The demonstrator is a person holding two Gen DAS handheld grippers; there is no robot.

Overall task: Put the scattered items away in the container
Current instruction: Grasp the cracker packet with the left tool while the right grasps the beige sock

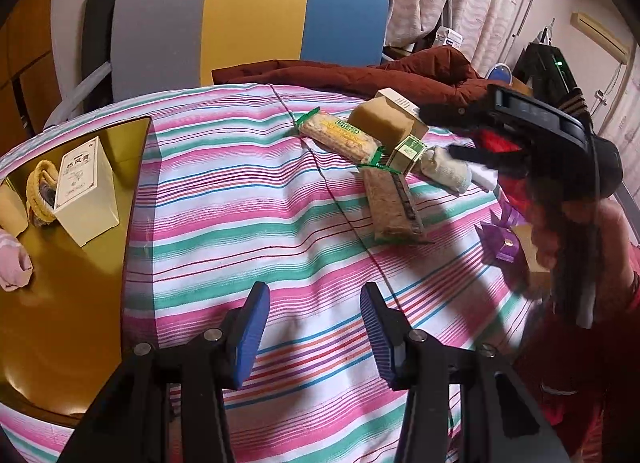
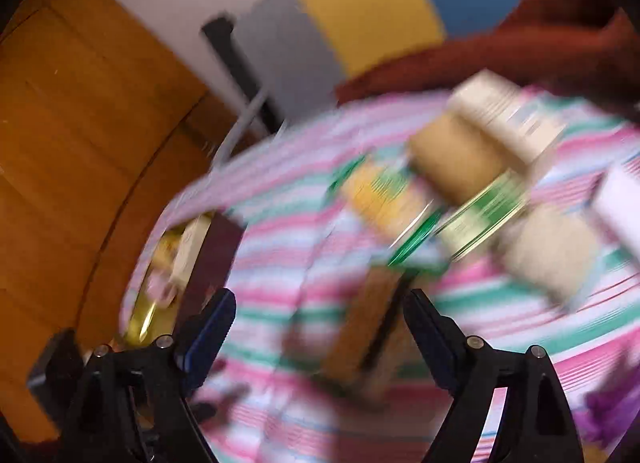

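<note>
My left gripper [image 1: 316,307] is open and empty above the striped cloth. A gold container [image 1: 80,263] lies at the left and holds a cream box [image 1: 86,191], a yellow woven item and a pink cloth. Scattered at the right are two snack packets [image 1: 340,137] [image 1: 394,205], a tan block [image 1: 380,119], a small green box [image 1: 406,151] and a white sock [image 1: 446,171]. My right gripper [image 2: 320,315] is open and empty, hovering over the brown snack packet [image 2: 368,335]. It also shows from the left wrist view [image 1: 480,135], above the sock. The right wrist view is blurred.
A purple item [image 1: 500,243] lies at the cloth's right edge. A dark red jacket [image 1: 380,75] lies at the back. A grey, yellow and blue chair back [image 1: 248,23] stands behind the table. Curtains hang at the back right.
</note>
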